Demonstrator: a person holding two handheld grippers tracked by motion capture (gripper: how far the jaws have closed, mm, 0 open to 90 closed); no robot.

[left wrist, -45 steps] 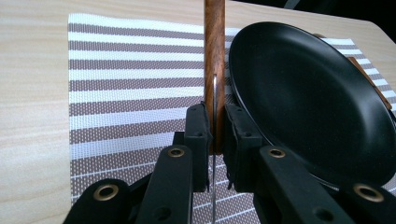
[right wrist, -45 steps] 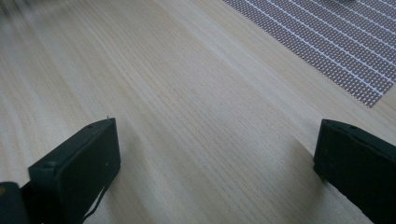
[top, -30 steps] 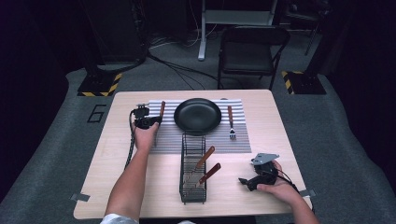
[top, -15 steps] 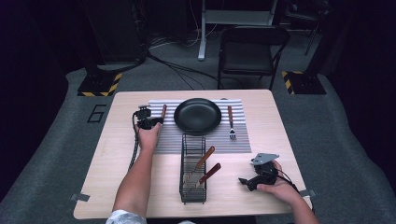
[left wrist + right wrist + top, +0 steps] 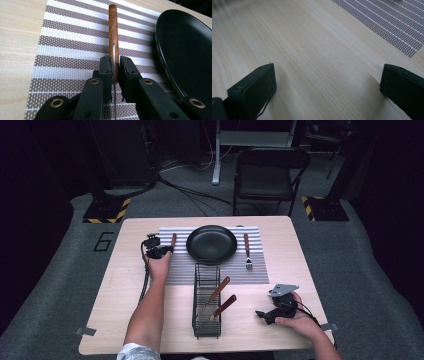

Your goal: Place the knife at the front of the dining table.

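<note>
Landmark: black plate (image 5: 211, 244), centred on the striped placemat (image 5: 175, 270), which lies on the tabletop (image 5: 300, 255).

Risk, as judged: the left tool (image 5: 114, 72) grips a knife (image 5: 113, 32) by the thin blade, set on edge, with the wooden handle pointing away over the placemat. A blade this narrow could pivot or slip between the jaws if lifted or swung, since the handle weighs on the far end. Released while on edge, it may topple toward the plate, which sits just beside it. Any sideways drift could knock the handle against the plate rim.

Left tool: jaws almost fully closed, clamped on the knife blade near where it meets the handle; left of the plate, over the placemat.

Right tool (image 5: 274, 310): jaws wide apart, holding nothing, low over bare tabletop, near and to the right of the plate, well apart from it.

Other items: fork (image 5: 247, 251) on the placemat right of the plate; wire rack (image 5: 207, 302) on the near side of the plate, holding two wooden-handled utensils (image 5: 220, 290).
</note>
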